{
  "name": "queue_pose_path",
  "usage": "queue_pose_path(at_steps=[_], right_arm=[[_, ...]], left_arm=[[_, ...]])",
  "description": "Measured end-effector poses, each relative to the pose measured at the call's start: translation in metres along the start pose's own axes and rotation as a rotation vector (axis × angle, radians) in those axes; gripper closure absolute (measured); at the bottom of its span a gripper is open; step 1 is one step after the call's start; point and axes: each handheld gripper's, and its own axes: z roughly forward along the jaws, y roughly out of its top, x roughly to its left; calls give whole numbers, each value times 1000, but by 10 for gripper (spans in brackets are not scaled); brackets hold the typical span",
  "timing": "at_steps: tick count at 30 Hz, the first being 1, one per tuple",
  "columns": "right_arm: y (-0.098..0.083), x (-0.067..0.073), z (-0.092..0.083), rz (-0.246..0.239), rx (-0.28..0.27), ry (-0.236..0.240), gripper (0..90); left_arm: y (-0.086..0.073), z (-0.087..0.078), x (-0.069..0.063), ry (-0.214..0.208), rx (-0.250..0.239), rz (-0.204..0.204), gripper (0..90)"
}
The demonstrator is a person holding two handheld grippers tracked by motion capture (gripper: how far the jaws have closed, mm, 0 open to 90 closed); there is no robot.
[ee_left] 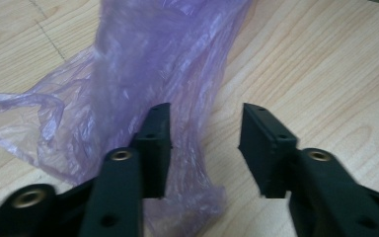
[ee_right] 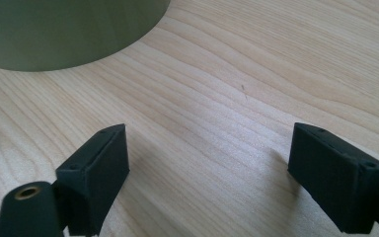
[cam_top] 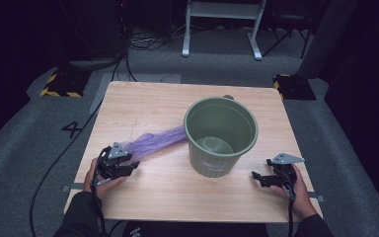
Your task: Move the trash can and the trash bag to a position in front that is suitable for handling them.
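A thin purple plastic bag (cam_top: 158, 140) lies crumpled flat on the wooden table (cam_top: 177, 197), stretching from my left gripper toward a green bucket (cam_top: 217, 165). The bucket stands upright near the table's middle, with nothing visible inside. My left gripper (cam_top: 131, 167) rests at the bag's near end. In the left gripper view the bag (ee_left: 143, 64) runs under the left jaw and partly into the gap of the left gripper (ee_left: 205, 143); the pads stand apart from it. My right gripper (cam_top: 257, 176) rests wide open on bare wood right of the bucket (ee_right: 69, 29), nothing inside the right gripper (ee_right: 207, 158).
A black cable (cam_top: 54, 163) trails off the table's left side onto the grey floor. Yellow-and-black striped bases (cam_top: 59, 84) sit past the far corners. A white frame's legs (cam_top: 222, 29) stand behind the table. Bare wood stretches along the near edge between the hands.
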Motion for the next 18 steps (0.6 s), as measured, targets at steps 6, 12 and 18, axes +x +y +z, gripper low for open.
queue_pose_path(at_steps=[6,12,18], right_arm=[[0,0,0,3,1,-1,152],[0,0,0,4,2,1,152],[0,0,0,5,2,2,152]], left_arm=[[0,1,-3,-26,-10,3,803],[0,3,-14,-63,-3,27,834],[3,3,-30,-106,-6,68,844]])
